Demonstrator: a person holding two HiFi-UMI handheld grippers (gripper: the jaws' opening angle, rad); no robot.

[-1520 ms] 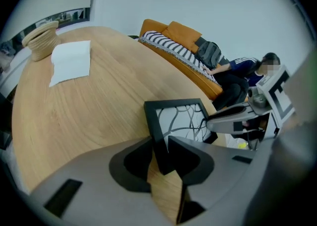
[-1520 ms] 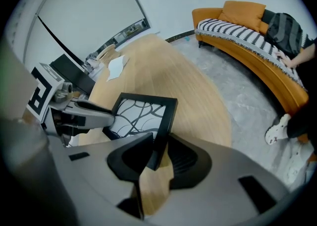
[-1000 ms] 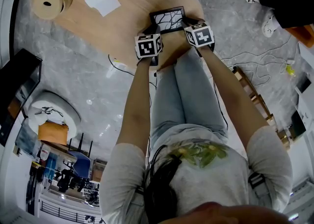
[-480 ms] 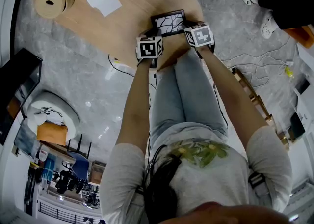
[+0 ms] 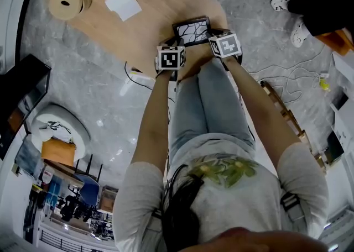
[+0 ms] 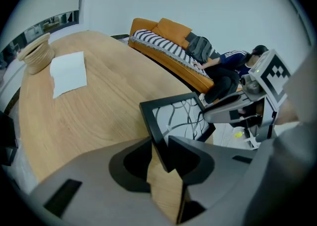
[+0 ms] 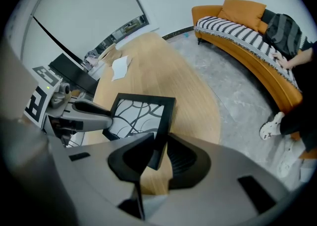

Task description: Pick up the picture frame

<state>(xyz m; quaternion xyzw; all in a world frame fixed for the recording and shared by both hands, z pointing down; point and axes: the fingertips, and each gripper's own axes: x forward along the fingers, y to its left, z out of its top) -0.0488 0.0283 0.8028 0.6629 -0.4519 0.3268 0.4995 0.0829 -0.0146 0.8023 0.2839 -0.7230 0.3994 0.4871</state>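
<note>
My left gripper has the left edge of the picture frame sitting between its jaws, pinched right near the bottom corner. Those jaws have just been opening a touch, but the black border is in there and looks gripped. My right gripper is doing the mirror job on the other side: jaws closed on the frame's right edge, low down near the corner.

So the frame hangs between the two grippers, branchy black-and-white print facing up at me. In the head view it's upper middle, right over the near rim of the wooden table, just above my knees. Can't really tell if its underside touches the wood or not.

Further out on the table, up toward the upper left of the head view, there's a white sheet of paper and past that a round tan roll. The left gripper view also catches an orange sofa at the top, with a person lying on it.
</note>
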